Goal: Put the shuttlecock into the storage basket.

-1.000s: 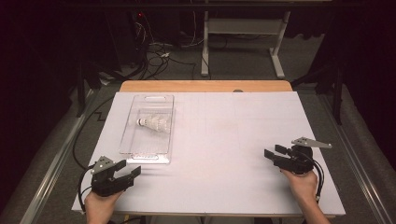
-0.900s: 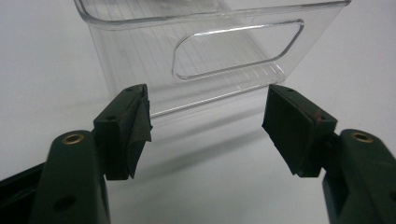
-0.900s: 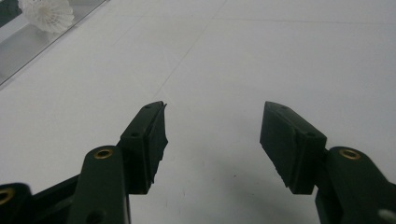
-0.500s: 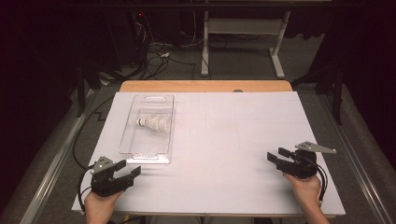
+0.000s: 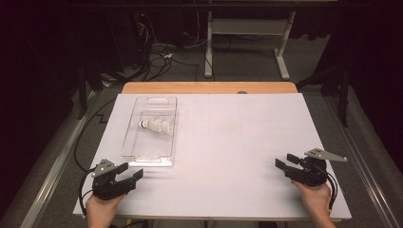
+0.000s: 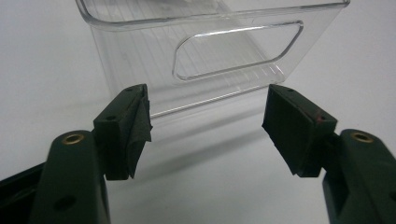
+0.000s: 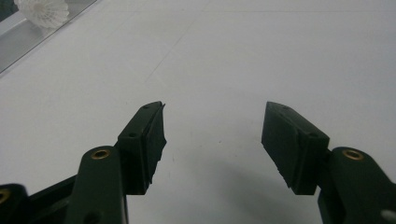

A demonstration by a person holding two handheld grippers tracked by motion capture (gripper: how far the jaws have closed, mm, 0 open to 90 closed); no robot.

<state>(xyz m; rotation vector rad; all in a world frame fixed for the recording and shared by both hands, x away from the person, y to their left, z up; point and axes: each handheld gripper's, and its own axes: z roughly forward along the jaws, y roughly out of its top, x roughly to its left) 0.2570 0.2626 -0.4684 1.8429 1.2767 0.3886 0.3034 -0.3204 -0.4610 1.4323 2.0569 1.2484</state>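
Claws: left claw and right claw both agape, empty, on bench. Approach step; left faces tray end, next reach shuttlecock.

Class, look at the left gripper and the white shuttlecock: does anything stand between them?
Yes. The white shuttlecock lies inside the clear plastic tray, and the tray's near end wall with its handle cut-out stands just ahead of the open left gripper.

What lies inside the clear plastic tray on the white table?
Inside the clear tray lies one white shuttlecock on its side, cork end pointing left in the high view. The rest of the tray floor looks bare through its see-through walls, so nothing seems covered.
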